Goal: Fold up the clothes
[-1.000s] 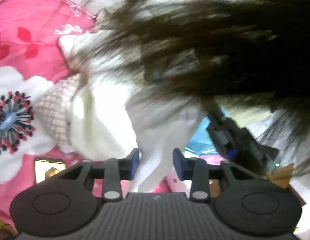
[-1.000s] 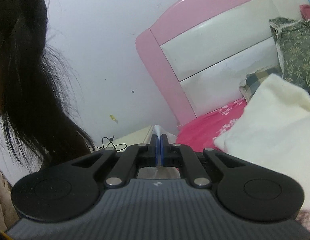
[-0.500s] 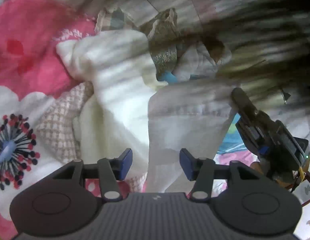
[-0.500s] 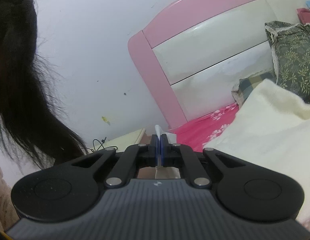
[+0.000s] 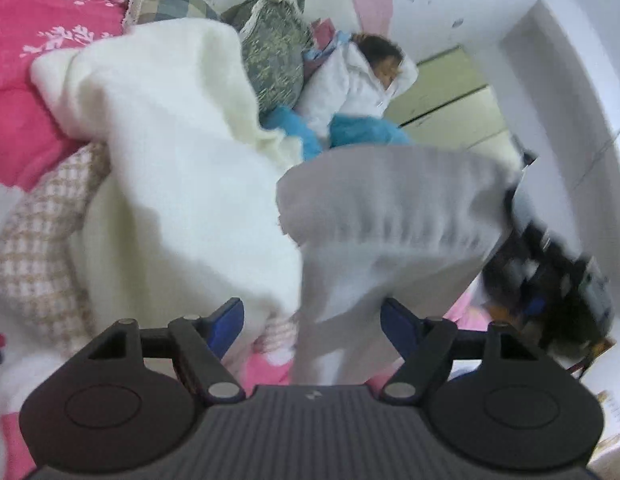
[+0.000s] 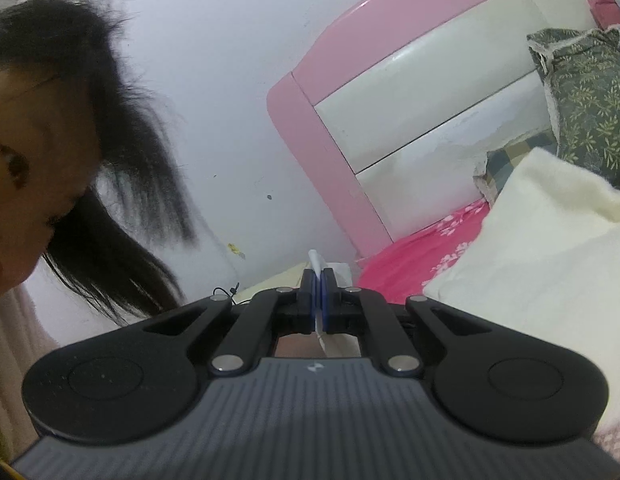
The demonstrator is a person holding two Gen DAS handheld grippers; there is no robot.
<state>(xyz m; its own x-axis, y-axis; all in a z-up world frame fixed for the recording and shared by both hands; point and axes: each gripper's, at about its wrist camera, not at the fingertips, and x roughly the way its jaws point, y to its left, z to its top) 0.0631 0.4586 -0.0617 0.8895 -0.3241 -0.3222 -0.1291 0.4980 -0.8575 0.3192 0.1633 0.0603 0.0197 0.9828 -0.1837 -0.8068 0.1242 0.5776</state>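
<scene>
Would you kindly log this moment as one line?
left gripper: open, white garment between fingers | right gripper: shut on white garment | garment lifted above bed

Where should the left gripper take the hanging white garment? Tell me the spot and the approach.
Grip the white garment at its free left corner, coming straight forward. That corner hangs clear above the open left gripper; the right gripper pinches the far corner.

right tongs [image 5: 550, 280] a dark blur, white garment [image 5: 390, 216] smeared — lower end hidden behind left tongs' [image 5: 312, 320] body

White garment [image 5: 390, 216] hanging stretched, corner pinched, above bed
</scene>
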